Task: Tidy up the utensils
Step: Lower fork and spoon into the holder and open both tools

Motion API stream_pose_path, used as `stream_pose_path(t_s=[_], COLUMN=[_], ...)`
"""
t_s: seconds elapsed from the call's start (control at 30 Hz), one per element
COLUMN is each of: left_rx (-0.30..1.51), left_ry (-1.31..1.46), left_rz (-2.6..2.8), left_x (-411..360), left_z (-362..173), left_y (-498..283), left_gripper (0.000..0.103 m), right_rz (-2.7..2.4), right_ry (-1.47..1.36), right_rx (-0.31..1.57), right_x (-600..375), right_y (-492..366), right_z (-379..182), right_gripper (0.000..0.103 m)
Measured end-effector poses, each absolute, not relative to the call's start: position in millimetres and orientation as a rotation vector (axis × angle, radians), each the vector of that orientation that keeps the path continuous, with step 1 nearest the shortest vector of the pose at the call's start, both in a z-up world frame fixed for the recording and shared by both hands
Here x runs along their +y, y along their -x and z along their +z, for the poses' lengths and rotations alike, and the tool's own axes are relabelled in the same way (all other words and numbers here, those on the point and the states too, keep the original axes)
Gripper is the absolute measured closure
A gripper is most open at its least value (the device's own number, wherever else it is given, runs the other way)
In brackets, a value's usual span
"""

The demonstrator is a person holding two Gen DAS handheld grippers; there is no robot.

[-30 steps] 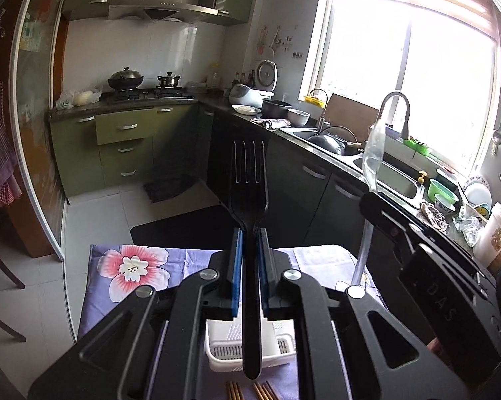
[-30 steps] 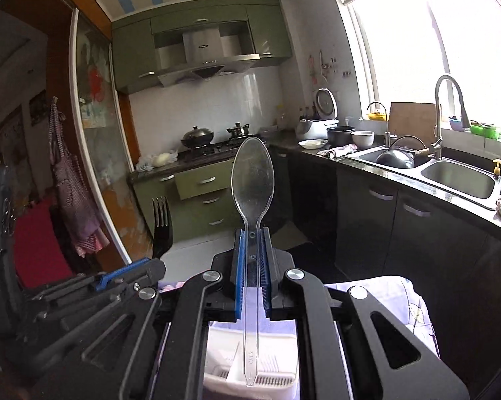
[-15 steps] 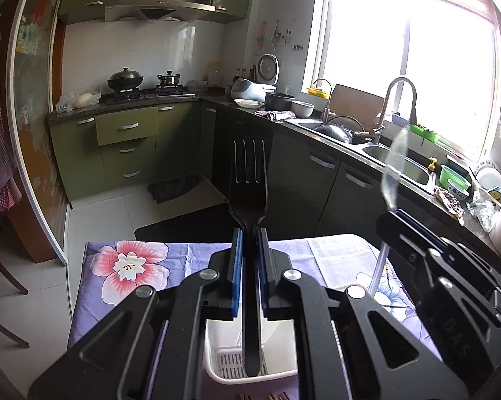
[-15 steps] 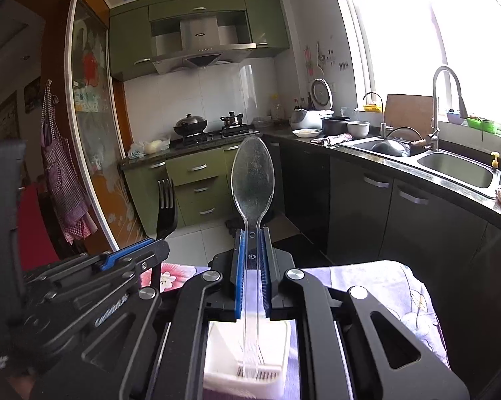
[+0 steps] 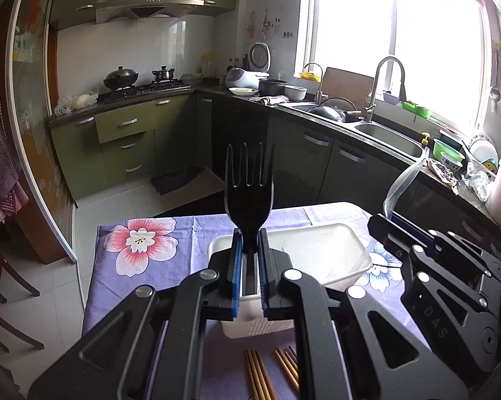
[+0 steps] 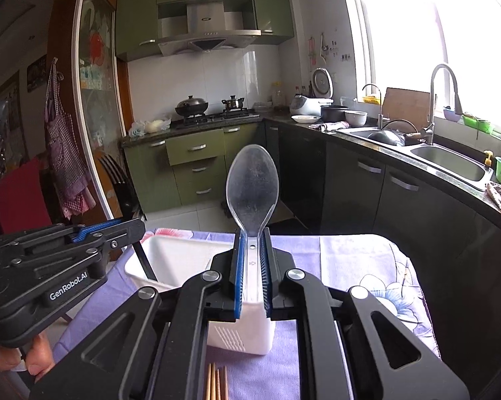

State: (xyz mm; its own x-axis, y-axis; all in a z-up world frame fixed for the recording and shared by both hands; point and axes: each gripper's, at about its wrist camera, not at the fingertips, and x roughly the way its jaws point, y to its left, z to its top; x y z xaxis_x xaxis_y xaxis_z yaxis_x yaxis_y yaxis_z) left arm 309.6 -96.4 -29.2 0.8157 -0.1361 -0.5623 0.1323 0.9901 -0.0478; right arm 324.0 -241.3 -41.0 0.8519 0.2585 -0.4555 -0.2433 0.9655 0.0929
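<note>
My left gripper: pinching black fork, tines up. My right gripper: pinching clear spoon, bowl up. Both over white basket; chopsticks near it.

fork: matt black plastic | spoon: clear plastic | bin: glossy white plastic | chopsticks: wood
</note>
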Motion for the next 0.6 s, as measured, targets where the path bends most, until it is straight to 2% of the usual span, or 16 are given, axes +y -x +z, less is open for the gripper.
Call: stream_pose_path(t_s=[0.07,0.13,0.2,0.27,0.33,0.5,0.6], left_rx=[0.612,0.622,0.630,0.635,0.629,0.614,0.615], left_ry=[0.005,0.001,-0.004,-0.010,-0.018,-0.025,-0.012], left_rz=[-0.143,-0.143,-0.143,-0.147,-0.143,-0.143,-0.147], left_x=[-96.2,-96.4,-97.6,-98.3,-98.9,-98.7,-94.2], left_z=[-32.7,-35.7,-37.9,-40.0,-40.0,-34.2,-29.3], left_y=[-308.0,-307.5,-307.2,-305.5,-303.0,-294.7,-285.9], left_gripper=[0.094,0.094,0.094,0.086,0.079,0.071,0.062], right_rz=[0.262,0.270,0.274,0.273,0.274,0.283,0.299], right_ry=[-0.023,-0.018,-0.011,-0.001,-0.003,-0.026,-0.055], right_rx=[0.491,0.497,0.493,0.487,0.488,0.479,0.474], right_x=[-238.6,-237.2,-235.8,-234.5,-234.1,-239.0,-248.9], right_y=[-322.8,-318.8,-313.8,-310.0,-307.9,-299.9,-291.7], right_z=[-41.4,-42.0,-41.1,-39.4,-37.5,-28.8,-21.9], right_gripper=[0.093,0.086,0.072,0.070,0.069,0.069,0.069])
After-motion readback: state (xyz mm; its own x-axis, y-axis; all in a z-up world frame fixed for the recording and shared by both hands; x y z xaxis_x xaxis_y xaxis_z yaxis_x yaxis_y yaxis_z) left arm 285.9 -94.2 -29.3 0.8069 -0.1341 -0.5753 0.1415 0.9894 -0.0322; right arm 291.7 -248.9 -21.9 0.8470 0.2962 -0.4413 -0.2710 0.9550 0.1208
